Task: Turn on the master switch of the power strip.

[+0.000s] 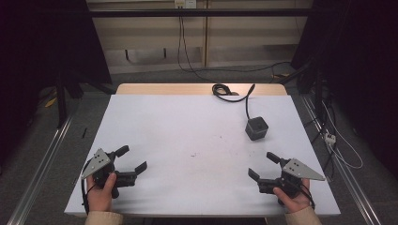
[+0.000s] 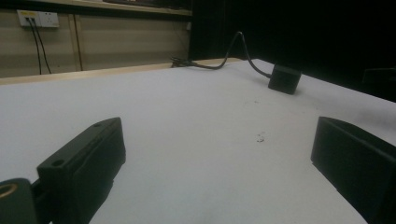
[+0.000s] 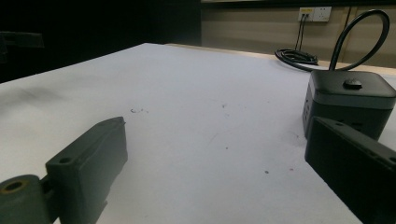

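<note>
We hold the left gripper (image 1: pixel 131 159) low over the near left part of the counter (image 1: pixel 187 140), its jaws spread wide with nothing between them, only bare white surface showing in the gap. Our left hand (image 1: pixel 101 190) wraps its handle from below, and the grey three-cornered plate sits on top of it. The right gripper (image 1: pixel 261 165) sits at the near right part of the counter, gripped by our right hand (image 1: pixel 293 199); its jaws also stand wide apart and empty. The nearest thing to it is the black power cube (image 1: pixel 256 128), which rests flat on the counter ahead of the right gripper and a little toward its outer jaw, apart from it and not touched. In the right gripper view the power cube (image 3: pixel 348 100) shows just beyond the right-hand jaw, upright, with a round button on its top face and sockets on its side. Its black cable (image 1: pixel 232 93) runs away from the cube toward the far edge of the counter, where it lies in a loose coil, well apart from both grippers. From the left gripper view the power cube (image 2: pixel 284 78) lies far ahead and off to the right of the jaws, with the cable (image 2: pixel 224 58) arching up behind it. A few small dark specks mark the counter between the two grippers.
</note>
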{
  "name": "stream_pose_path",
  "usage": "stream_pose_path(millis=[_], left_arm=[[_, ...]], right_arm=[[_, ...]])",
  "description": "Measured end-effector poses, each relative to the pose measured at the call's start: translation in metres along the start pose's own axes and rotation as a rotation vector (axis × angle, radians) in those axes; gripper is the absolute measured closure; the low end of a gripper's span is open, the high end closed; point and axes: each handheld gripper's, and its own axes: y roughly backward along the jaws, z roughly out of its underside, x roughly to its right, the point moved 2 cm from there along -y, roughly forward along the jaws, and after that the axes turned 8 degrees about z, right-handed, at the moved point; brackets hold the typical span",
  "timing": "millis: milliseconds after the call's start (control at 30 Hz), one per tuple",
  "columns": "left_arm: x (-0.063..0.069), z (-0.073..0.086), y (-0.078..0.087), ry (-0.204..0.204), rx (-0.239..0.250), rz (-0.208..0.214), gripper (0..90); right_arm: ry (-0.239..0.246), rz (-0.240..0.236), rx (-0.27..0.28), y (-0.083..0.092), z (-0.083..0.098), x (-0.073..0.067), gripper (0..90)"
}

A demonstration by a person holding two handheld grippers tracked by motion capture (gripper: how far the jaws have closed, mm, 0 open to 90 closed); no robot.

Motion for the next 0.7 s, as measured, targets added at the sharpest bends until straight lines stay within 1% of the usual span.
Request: stream_pose_path(millis=[133, 433, 700], left_arm=[[0.000, 0.000, 0.000, 0.001, 0.002, -0.003, 2.7], [0.000, 0.000, -0.001, -0.010, -0.008, -0.003, 2.6], [-0.001, 0.000, 0.000, -0.008, -0.007, -0.007, 2.6]], right_arm=[[0.005, 0.001, -0.002, -0.001, 0.000, -0.001, 5.4], [0.011, 0.023, -0.003, -0.003, -0.002, 0.003, 5.4], [0.015, 0.061, -0.028, -0.015, -0.008, 0.012, 6.4]])
